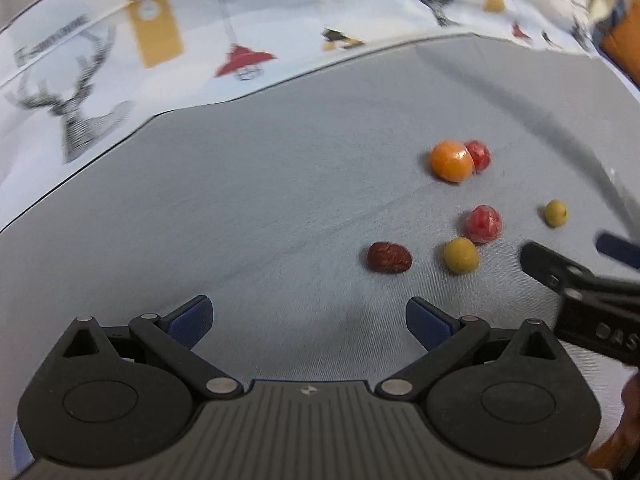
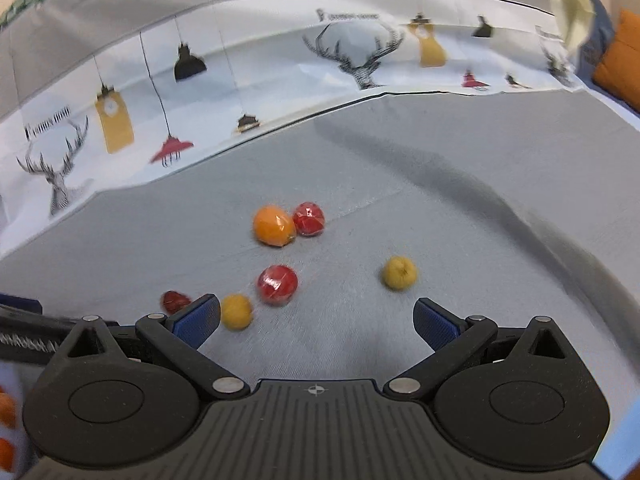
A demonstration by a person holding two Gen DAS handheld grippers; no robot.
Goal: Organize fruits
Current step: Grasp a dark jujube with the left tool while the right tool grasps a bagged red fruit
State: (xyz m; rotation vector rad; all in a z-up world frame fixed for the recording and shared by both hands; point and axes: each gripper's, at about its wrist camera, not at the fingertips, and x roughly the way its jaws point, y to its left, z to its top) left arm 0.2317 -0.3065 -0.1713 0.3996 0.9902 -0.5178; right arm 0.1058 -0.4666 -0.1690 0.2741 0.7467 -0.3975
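Surface: a grey cloth point(image 2: 400, 184) covers the work area; a white printed sheet point(image 2: 260, 80) with antler and lamp drawings lies along its far edge.
Fruit, overall: six pieces lie loose on the cloth in a scattered group; none is in a container, and no bowl or tray can be made out in either view.
Orange fruit point(image 2: 274, 226): rests touching a red wrapped fruit point(image 2: 308, 219) at the far side of the group.
Second red wrapped fruit point(image 2: 277, 284): sits nearer the grippers, just beside a yellow-green fruit point(image 2: 236, 311).
Other yellow-green fruit point(image 2: 399, 272): lies apart, to the right of the group.
Dark red date point(image 1: 389, 257): lies leftmost in the left wrist view; in the right wrist view it is partly hidden behind a finger.
Left gripper point(image 1: 309, 320): fingers spread wide, nothing between them; it hovers short of the fruit, which lies ahead and to its right.
Right gripper point(image 2: 317, 320): fingers spread wide, holding nothing; the near fruits lie just ahead of its left finger.
Stage, as judged: sorting has not visibly begun.
Risk, rolling: the round pieces may roll off if a finger nudges them before closing.
Risk, slip: the glossy wrapping on the red pieces may slide in the pads.
Risk, double grab: the touching orange and red pair may be caught together.
Risk, collision: the two grippers are close and could foul each other over the same cluster.
Image quality: both views are motion-blurred; fine detail is unreliable.
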